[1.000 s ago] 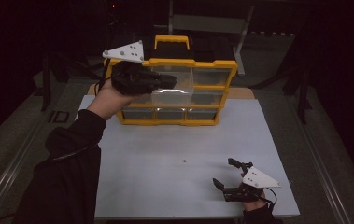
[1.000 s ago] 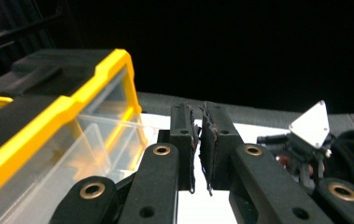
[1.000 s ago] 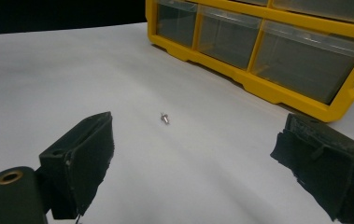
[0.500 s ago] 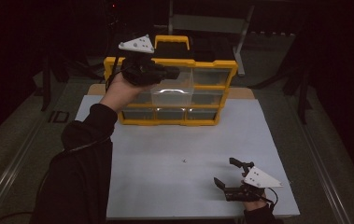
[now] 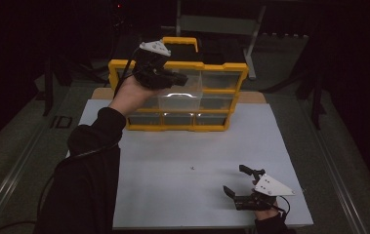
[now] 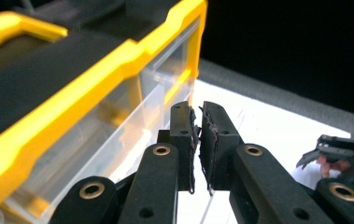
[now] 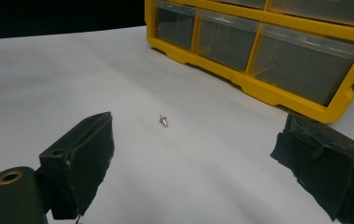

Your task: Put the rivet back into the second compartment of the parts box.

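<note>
Looking down from the high view, I have the left gripper (image 5: 175,78) raised in front of the upper part of the organizer (image 5: 231,105), a yellow-framed case of clear drawers that stands upright at the far edge of the white sheet (image 5: 173,165). In the left gripper view its jaws are clenched, the pads (image 6: 184,135) nearly touching, with a thin gap between them and nothing held; they sit just beside the clear front of an upper drawer (image 6: 132,107), and I cannot tell whether they touch it. One drawer in the middle row catches a bright glare. My right gripper (image 5: 235,186) rests low on the sheet near its front right corner, well apart from the organizer, with the grey plate on top. In the right gripper view its jaws are spread wide and released, empty, with bare sheet between them. A small screw (image 7: 163,120) lies on the sheet ahead of that gripper, between it and the bottom row of drawers, apart from both. From above, the same screw is a tiny dark speck near the middle of the sheet. The surroundings beyond the table are dark.
</note>
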`<state>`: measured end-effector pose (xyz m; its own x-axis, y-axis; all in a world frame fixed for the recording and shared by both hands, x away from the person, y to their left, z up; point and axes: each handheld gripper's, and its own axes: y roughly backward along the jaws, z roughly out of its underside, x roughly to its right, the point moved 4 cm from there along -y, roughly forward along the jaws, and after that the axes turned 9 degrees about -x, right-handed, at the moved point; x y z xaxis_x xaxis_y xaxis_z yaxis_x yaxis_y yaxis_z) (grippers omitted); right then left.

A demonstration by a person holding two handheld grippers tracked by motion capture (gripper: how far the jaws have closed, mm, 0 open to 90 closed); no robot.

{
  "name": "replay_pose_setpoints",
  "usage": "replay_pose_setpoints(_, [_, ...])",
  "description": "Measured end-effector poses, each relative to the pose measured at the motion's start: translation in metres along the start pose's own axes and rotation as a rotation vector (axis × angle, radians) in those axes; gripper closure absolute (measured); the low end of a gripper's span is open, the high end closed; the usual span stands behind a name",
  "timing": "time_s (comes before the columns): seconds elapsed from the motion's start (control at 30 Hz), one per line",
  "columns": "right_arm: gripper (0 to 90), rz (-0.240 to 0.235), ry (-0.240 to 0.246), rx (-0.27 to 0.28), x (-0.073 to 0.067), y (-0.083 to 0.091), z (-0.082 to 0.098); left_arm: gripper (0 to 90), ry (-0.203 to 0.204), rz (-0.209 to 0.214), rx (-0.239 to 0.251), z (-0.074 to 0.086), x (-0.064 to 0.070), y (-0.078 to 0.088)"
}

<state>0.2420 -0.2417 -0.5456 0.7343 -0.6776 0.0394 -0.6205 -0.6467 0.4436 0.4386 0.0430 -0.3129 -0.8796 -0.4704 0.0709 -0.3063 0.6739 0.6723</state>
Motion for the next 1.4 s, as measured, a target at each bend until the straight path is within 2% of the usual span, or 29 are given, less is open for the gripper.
replay_pose_setpoints(0.17, [10.1, -0.005, 0.001, -0.005, -0.001, -0.001, 0.000, 82.1, 0.033, -0.033, -0.053, -0.001, -0.002, -0.006])
replay_pose_setpoints(0.23, [10.1, -0.006, -0.001, -0.003, 0.000, -0.001, 0.000, 81.6, 0.023, -0.052, -0.079, -0.002, -0.002, -0.007])
replay_pose_setpoints(0.37, [10.1, -0.008, -0.003, -0.007, 0.000, -0.001, 0.001, 80.7, 0.025, -0.050, -0.072, -0.003, -0.001, -0.005])
replay_pose_setpoints(0.5, [10.1, -0.007, -0.001, -0.007, -0.001, -0.001, 0.000, 68.1, 0.053, -0.050, -0.044, -0.003, -0.003, -0.001])
replay_pose_setpoints(0.57, [10.1, -0.006, -0.001, -0.007, -0.001, -0.001, 0.000, 60.4, 0.057, -0.058, -0.036, -0.003, -0.002, 0.002])
replay_pose_setpoints(0.63, [10.1, -0.006, -0.002, -0.009, -0.001, -0.001, 0.000, 52.0, 0.054, -0.042, -0.002, -0.004, 0.000, 0.006])
replay_pose_setpoints(0.77, [10.1, -0.006, -0.001, -0.010, -0.001, -0.001, 0.001, 37.1, 0.063, -0.045, 0.024, -0.004, 0.003, 0.013])
replay_pose_setpoints(0.83, [10.1, -0.006, 0.000, -0.010, -0.001, -0.001, 0.001, 28.8, 0.066, -0.030, 0.032, -0.004, 0.004, 0.015])
replay_pose_setpoints(0.9, [10.1, -0.006, -0.001, -0.011, -0.001, -0.001, 0.001, 20.5, 0.063, -0.046, 0.041, -0.003, 0.007, 0.019])
replay_pose_setpoints(0.93, [10.1, -0.006, -0.002, -0.011, -0.001, -0.001, 0.001, 14.6, 0.077, -0.066, 0.040, -0.003, 0.007, 0.020])
replay_pose_setpoints(0.97, [10.1, -0.006, -0.002, -0.011, -0.001, -0.001, 0.001, 7.5, 0.081, -0.064, 0.041, -0.002, 0.008, 0.021])
replay_pose_setpoints(1.0, [10.1, -0.005, -0.002, -0.011, -0.001, -0.001, 0.001, 4.4, 0.076, -0.063, 0.041, -0.001, 0.009, 0.022])
replay_pose_setpoints(1.03, [10.1, -0.005, -0.002, -0.010, -0.001, -0.001, 0.000, 2.4, 0.081, -0.069, 0.043, 0.000, 0.010, 0.024])
replay_pose_setpoints(1.07, [10.1, -0.005, -0.002, -0.010, 0.000, -0.001, 0.000, 0.2, 0.081, -0.052, 0.048, 0.001, 0.012, 0.026])
replay_pose_setpoints(1.3, [10.1, -0.005, -0.003, -0.010, -0.001, -0.001, 0.000, 0.0, 0.053, -0.023, 0.071, 0.012, 0.025, 0.040])
replay_pose_setpoints(1.33, [10.1, -0.005, -0.002, -0.010, -0.001, -0.001, 0.000, 0.0, 0.059, -0.034, 0.073, 0.014, 0.026, 0.041])
replay_pose_setpoints(1.4, [10.1, -0.004, 0.000, -0.009, -0.001, -0.001, 0.000, 0.0, 0.048, -0.027, 0.067, 0.020, 0.030, 0.044])
